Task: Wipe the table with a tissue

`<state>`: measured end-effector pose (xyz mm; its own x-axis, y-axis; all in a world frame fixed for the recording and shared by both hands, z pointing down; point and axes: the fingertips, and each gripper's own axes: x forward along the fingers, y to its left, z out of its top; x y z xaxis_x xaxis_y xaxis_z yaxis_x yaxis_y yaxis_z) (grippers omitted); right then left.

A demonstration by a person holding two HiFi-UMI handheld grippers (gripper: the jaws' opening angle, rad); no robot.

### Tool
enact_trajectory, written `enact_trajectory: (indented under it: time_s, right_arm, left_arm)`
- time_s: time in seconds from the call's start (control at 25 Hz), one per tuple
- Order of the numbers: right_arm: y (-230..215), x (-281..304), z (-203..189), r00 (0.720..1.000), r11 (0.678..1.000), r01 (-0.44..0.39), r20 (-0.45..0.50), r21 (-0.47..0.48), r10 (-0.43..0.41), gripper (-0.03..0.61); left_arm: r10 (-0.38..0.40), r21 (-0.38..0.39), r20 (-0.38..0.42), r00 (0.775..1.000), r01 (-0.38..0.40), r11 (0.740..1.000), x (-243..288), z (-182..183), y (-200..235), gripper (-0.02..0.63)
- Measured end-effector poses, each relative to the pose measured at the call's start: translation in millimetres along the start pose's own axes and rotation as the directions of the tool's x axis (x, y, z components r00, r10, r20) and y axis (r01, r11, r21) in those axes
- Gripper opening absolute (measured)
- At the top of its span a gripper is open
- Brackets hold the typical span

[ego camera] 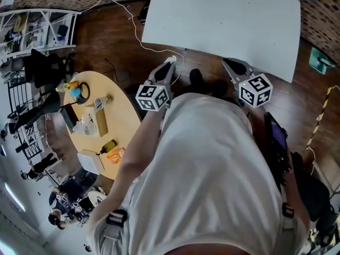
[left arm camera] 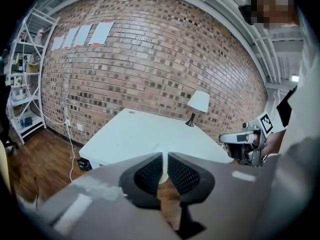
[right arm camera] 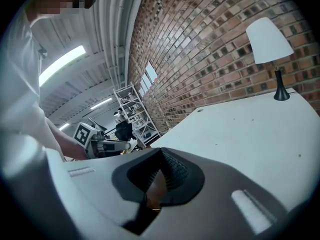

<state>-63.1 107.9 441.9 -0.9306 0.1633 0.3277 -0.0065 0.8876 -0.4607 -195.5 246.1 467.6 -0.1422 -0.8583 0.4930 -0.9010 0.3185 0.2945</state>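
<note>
Facing the white tabletop (ego camera: 223,25) ahead with the left claw (left arm camera: 165,156) at a narrow empty slit and the right claw (right arm camera: 160,153) pinched together on nothing, no tissue spotted anywhere yet, so probably best to grab one before any wiping.

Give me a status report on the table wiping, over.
Left claw slightly open, right claw shut. No tissue held. Both short of the white table. Lamp on its far corner.
</note>
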Motion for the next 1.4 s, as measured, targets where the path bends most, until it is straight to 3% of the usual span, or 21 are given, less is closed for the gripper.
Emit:
enact_trajectory:
  time_s: [0.36,0.6,0.68,0.84,1.0,1.12,1.4]
  right_arm:
    - [-41.5,6.4,8.6,0.993,0.992,0.116,0.021,0.046,-0.117,0.008]
    - [-64.1,20.7,37.3,0.981,0.981,0.193,0.016,0.036,-0.193,0.008]
    - [-73.1,26.7,47.6,0.975,0.975,0.221,0.016,0.032,-0.221,0.008]
    - [-82.8,42.1,67.4,0.966,0.966,0.255,0.022,0.037,-0.256,0.008]
    - [-94.2,46.2,74.7,0.953,0.950,0.298,0.023,0.093,-0.302,0.008]
    - [-99.1,50.9,80.9,0.940,0.936,0.334,0.026,0.106,-0.339,0.008]
    - [-101.8,73.5,88.6,0.925,0.918,0.374,0.026,0.129,-0.380,0.008]
  left_arm:
    - [-0.052,0.082,-0.155,0.987,0.066,0.994,59.9,-14.3,41.9,0.035]
    - [0.124,0.049,-0.245,0.962,-0.115,0.992,102.3,-9.7,130.4,0.035]
    - [0.136,0.068,-0.267,0.954,-0.122,0.990,116.7,-1.4,148.9,0.035]
    - [0.141,0.148,-0.314,0.939,-0.099,0.984,147.0,7.6,174.7,0.035]
    - [0.131,0.203,-0.413,0.901,-0.049,0.978,175.3,-4.1,183.8,0.037]
    - [0.131,0.276,-0.421,0.898,-0.011,0.961,187.4,-4.8,187.5,0.035]
    - [0.060,0.299,-0.439,0.897,0.083,0.951,195.1,3.7,193.2,0.035]
